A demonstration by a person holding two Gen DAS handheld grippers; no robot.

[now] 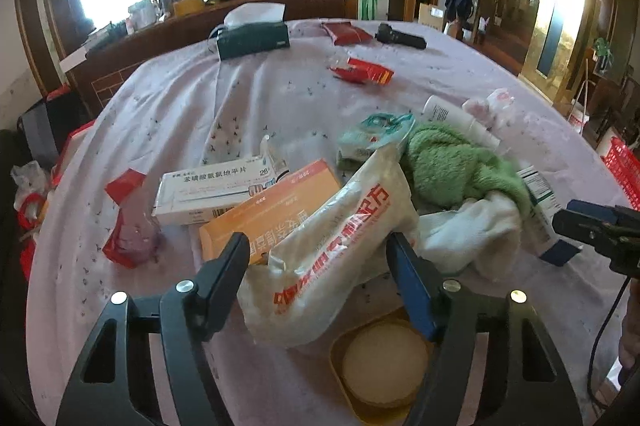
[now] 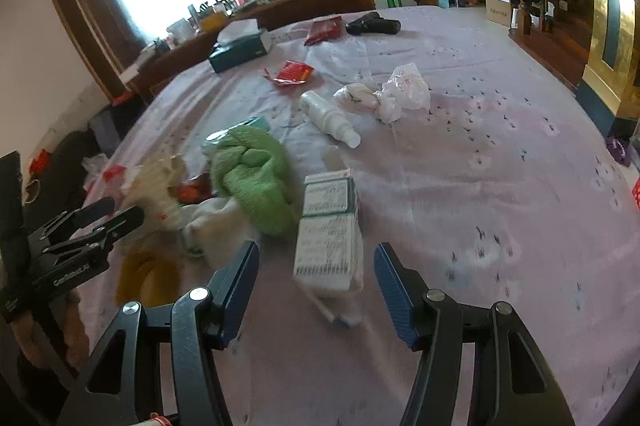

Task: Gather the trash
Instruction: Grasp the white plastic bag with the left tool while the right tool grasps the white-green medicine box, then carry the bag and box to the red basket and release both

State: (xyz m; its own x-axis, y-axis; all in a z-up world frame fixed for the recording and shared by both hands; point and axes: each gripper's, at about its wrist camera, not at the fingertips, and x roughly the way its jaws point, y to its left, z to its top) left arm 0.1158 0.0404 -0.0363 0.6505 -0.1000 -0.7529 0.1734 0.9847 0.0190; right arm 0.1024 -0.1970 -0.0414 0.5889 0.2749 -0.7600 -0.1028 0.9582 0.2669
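Left gripper (image 1: 318, 246) hangs low over the lilac tablecloth (image 1: 280, 97), jaws apart, and a crumpled white plastic bag (image 1: 340, 246) with red lettering lies right between them, pads not pressing it. Just behind sit an orange box (image 1: 268, 214) and a white medicine box (image 1: 212, 193). Green towel (image 1: 452, 165) bunched to the right, over a white cloth (image 1: 476, 230). A yellow dish (image 1: 380, 366) sits below the bag. The right gripper (image 1: 596, 226) pokes in at the right edge

We see each gripper (image 1: 318, 250) (image 2: 316, 264) as a black frame with silver screws, blue ribbed pads (image 2: 390, 284) and a trailing black cable (image 1: 600, 330).
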